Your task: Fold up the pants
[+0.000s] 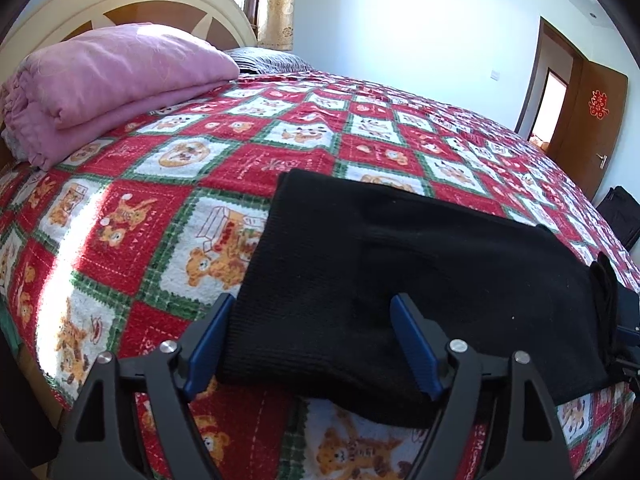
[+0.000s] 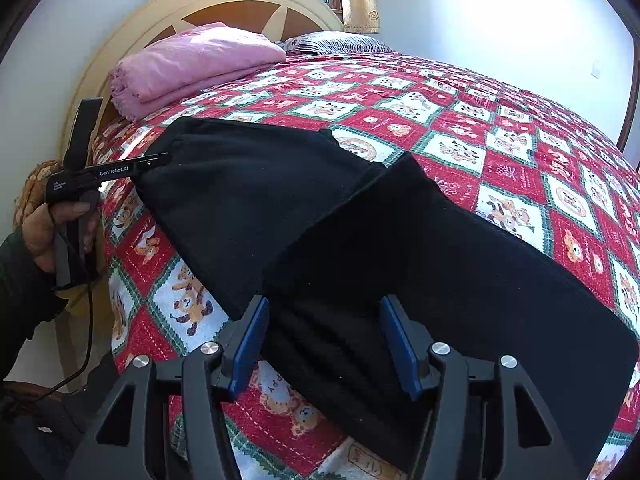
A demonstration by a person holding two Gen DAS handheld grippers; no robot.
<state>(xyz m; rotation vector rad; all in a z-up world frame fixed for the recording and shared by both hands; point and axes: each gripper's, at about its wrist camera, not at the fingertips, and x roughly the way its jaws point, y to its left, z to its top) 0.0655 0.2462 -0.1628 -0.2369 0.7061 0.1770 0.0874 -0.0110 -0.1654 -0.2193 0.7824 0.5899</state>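
Black pants (image 1: pixel 420 260) lie flat on the bed, near its front edge, partly folded over themselves; they also show in the right wrist view (image 2: pixel 320 220). My left gripper (image 1: pixel 314 308) is open, its blue-padded fingers (image 1: pixel 212 340) straddling the pants' near left end just above the cloth. My right gripper (image 2: pixel 324 312) is open, its fingers (image 2: pixel 250 340) over the pants' near edge by the fold. The left gripper also shows in the right wrist view (image 2: pixel 156 160) at the pants' far left corner, held in a hand.
A red, green and white bear-print bedspread (image 1: pixel 180 168) covers the bed. A folded pink blanket (image 1: pixel 104 80) lies by the cream headboard (image 2: pixel 168 12). A striped pillow (image 2: pixel 332 42) sits beside it. A brown door (image 1: pixel 588 120) stands at the right.
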